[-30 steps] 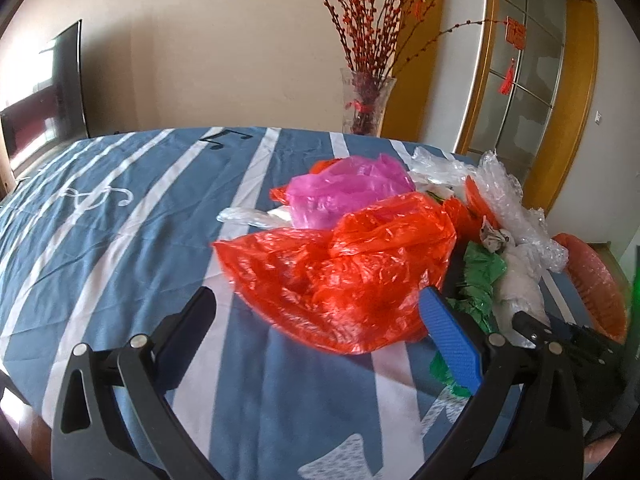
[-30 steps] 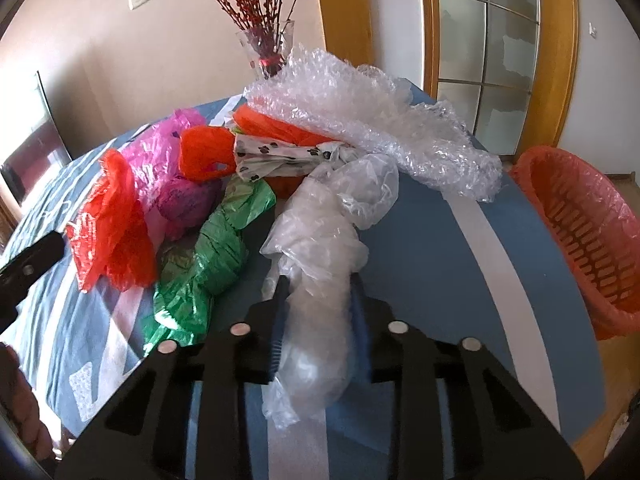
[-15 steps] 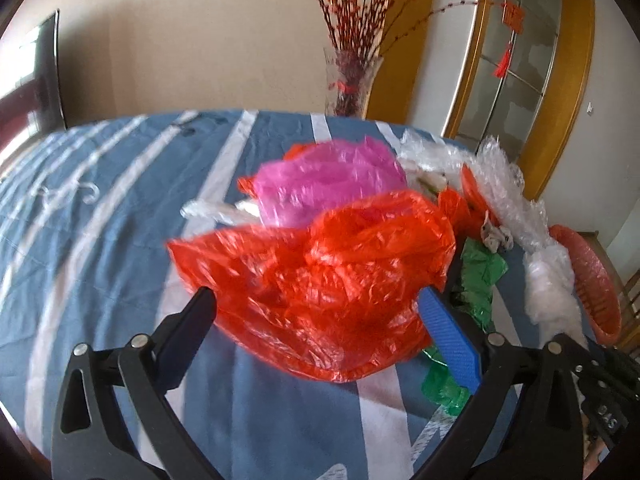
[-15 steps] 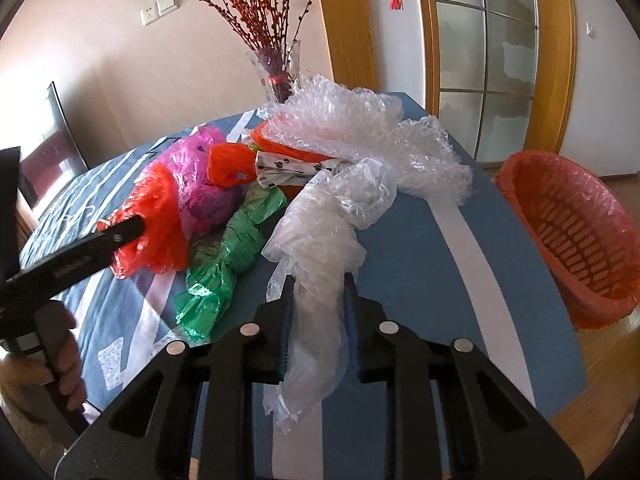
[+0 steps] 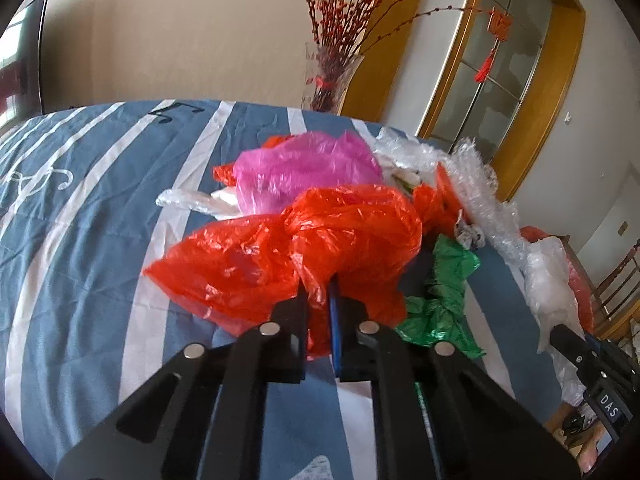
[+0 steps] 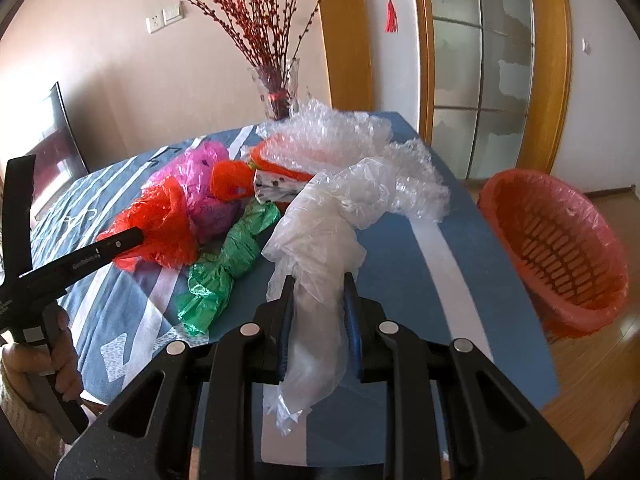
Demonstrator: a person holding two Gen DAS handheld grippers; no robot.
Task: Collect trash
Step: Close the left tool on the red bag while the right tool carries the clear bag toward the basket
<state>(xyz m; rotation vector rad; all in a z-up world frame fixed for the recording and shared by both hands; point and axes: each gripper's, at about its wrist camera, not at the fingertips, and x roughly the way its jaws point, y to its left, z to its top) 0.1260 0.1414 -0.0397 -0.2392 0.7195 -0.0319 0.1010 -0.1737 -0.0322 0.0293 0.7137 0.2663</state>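
My left gripper (image 5: 318, 292) is shut on a red plastic bag (image 5: 288, 256), which also shows in the right wrist view (image 6: 160, 224). My right gripper (image 6: 320, 292) is shut on a clear plastic bag (image 6: 320, 248) and holds it above the table's near right part. A pink bag (image 5: 304, 168), a green bag (image 5: 444, 292) and bubble wrap (image 6: 344, 140) lie in a pile on the blue striped tablecloth (image 5: 80, 200). A red basket (image 6: 556, 248) lined with red plastic stands off the table's right edge.
A glass vase (image 6: 276, 92) with red branches stands at the table's far edge. A black-spotted white scrap (image 6: 280, 186) and an orange bag (image 6: 232, 180) lie in the pile. A dark screen (image 6: 56, 148) is at far left. A wooden floor (image 6: 592, 380) lies to the right.
My left gripper has closed on the red bag, which was between open fingers before. My right gripper has lifted the clear bag higher and nearer the basket.
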